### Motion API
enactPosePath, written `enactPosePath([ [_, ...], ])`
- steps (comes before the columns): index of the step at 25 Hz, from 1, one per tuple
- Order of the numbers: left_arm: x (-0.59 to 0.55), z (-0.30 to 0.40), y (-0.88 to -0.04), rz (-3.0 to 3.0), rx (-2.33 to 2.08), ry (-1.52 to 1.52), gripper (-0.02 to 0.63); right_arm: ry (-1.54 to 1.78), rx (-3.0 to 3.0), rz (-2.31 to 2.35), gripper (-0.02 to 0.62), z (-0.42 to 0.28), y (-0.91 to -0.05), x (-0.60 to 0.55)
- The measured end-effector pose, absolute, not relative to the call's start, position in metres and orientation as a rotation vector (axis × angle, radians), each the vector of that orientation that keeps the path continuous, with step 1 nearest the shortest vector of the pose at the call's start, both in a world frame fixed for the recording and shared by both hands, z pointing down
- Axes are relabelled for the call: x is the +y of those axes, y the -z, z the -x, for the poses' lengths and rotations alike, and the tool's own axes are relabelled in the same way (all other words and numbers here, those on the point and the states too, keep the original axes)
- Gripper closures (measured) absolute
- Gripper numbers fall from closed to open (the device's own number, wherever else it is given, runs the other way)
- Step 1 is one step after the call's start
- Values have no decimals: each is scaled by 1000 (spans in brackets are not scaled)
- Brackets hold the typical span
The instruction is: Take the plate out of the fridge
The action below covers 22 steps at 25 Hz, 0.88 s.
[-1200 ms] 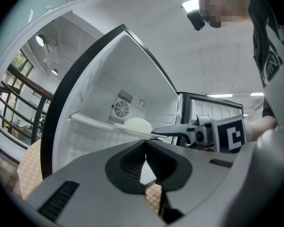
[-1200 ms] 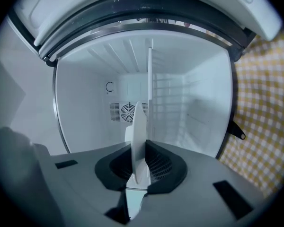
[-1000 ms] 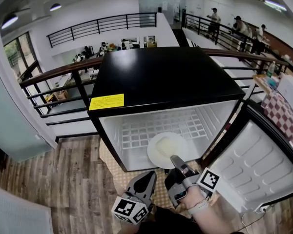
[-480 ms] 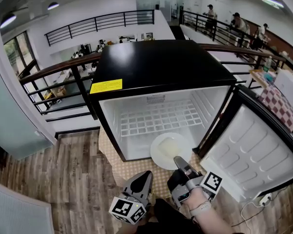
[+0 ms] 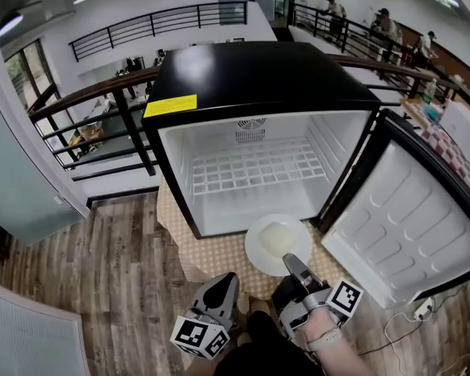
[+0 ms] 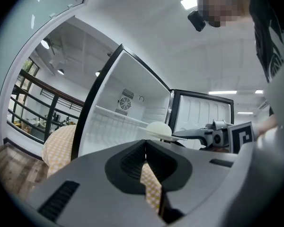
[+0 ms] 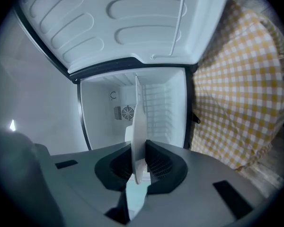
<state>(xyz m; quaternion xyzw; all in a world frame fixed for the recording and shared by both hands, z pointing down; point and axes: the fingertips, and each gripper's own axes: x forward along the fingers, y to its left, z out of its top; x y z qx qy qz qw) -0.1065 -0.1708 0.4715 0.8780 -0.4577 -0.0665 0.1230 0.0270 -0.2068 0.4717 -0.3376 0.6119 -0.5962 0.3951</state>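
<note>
Head view: right tongs (image 5: 291, 262) pinch round white plate (image 5: 258, 251), maybe carrying pale mound (image 5: 274, 236); left tongs (image 5: 228, 281) closed.

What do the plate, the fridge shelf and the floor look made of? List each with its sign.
Plate: probably glazed ceramic or melamine; white, smooth, thin stiff rim.
Fridge shelf: seemingly white-coated wire; open grid of thin bars.
Floor: wood or wood-look laminate; grained brown planks, matte.

We're on an office mezzanine: black railing (image 5: 78, 104) overlooks cluttered desks (image 5: 133, 63) below, ceiling downlights (image 5: 9, 23), tall windows (image 5: 27, 73) left, wood-plank floor (image 5: 86, 280), people (image 5: 380, 23) along the far walkway.
</note>
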Motion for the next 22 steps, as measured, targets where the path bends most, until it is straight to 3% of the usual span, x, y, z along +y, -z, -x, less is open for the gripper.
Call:
enactPosePath([
  [22,-138,126,-502,-2487,-1433,114,597,1533,1643,714,538,-23,-497,-172],
])
